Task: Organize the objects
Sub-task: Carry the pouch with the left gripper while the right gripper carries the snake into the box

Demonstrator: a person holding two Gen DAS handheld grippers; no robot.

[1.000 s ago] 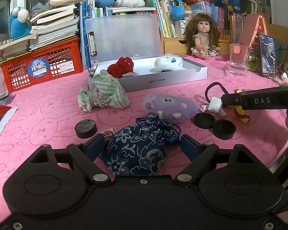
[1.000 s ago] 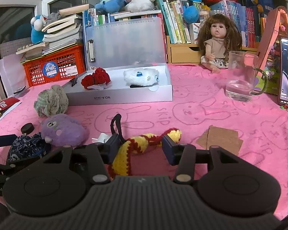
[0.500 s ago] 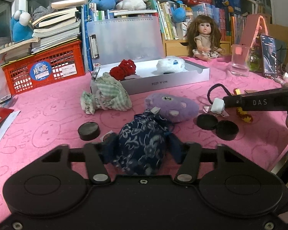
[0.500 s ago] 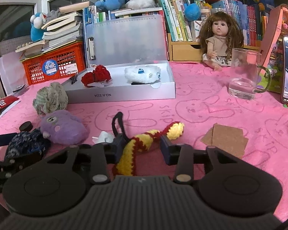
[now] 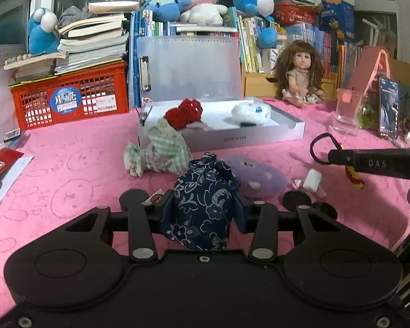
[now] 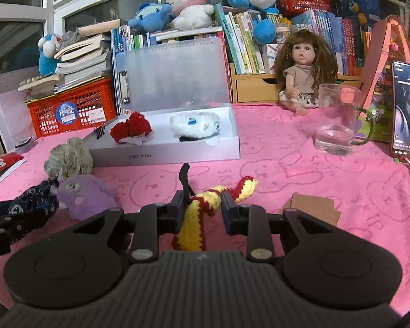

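Both grippers grip soft items in front of the white box (image 5: 243, 136).
Left gripper (image 5: 203, 207) clamps a blue floral pouch (image 5: 202, 205), apparently lifted off the pink cloth (image 5: 68, 180); right gripper (image 6: 201, 205) pinches a yellow-red knitted toy (image 6: 196, 218). Nearer than the box lie a purple plush (image 5: 257, 176) and a green checked bundle (image 5: 164, 150).
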